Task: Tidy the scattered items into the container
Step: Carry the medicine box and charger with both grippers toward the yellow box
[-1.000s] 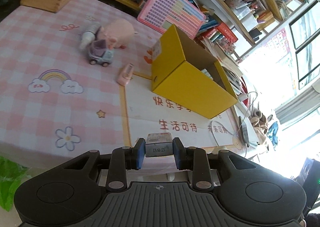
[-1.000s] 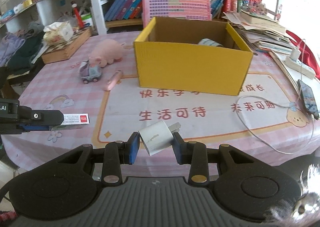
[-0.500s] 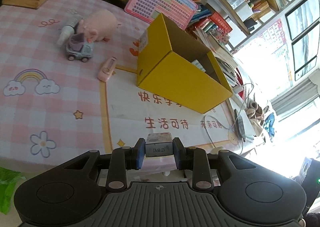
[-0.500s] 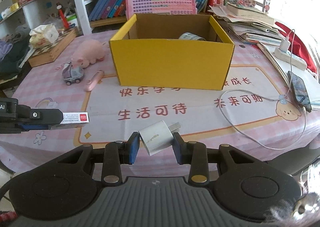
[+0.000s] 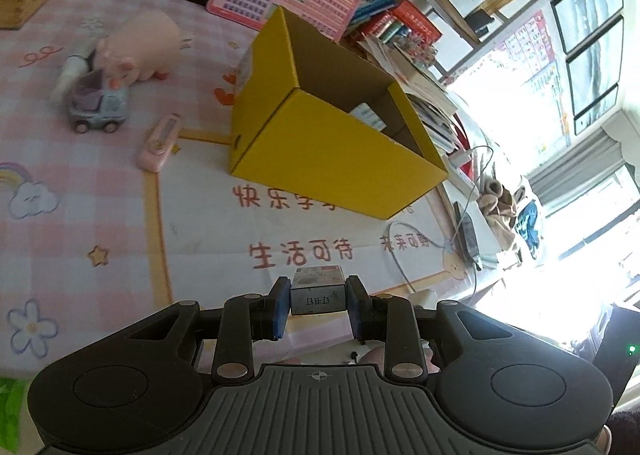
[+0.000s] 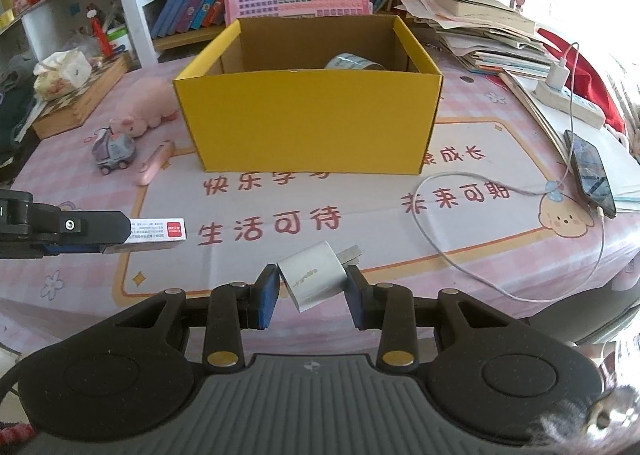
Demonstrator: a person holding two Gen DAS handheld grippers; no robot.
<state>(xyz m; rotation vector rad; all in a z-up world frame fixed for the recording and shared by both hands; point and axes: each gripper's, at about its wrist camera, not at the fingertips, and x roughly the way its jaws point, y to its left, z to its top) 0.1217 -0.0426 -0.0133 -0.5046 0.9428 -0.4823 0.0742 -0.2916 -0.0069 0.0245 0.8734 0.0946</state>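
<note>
the left gripper (image 5: 318,302) is pinching a small printed box (image 5: 318,291) between its blue pads, and the right gripper (image 6: 312,292) is pinching a white charger plug (image 6: 313,275), which is sitting skewed between the pads with its prongs pointing away. both are hanging over the near edge of the surface (image 6: 360,215), well short of the yellow box (image 6: 310,123), which is standing open-topped at the middle of the printed mat.

to do this step well, each hand is needing to carry its load over the near wall and past the rim before letting go, one after the other so the grippers are not crowding the opening. the tilted plug is looking the less secure hold, so it probably wants a gentle carry.

the right wrist view is showing the left gripper from the side, with the small printed box jutting out in front of it, and a tape roll (image 6: 352,62) inside the yellow box. the left wrist view is showing the toy car (image 5: 97,110), pink pig (image 5: 140,45) and pink pen-like case (image 5: 159,142) waiting, though blur is making them hard to judge.
</note>
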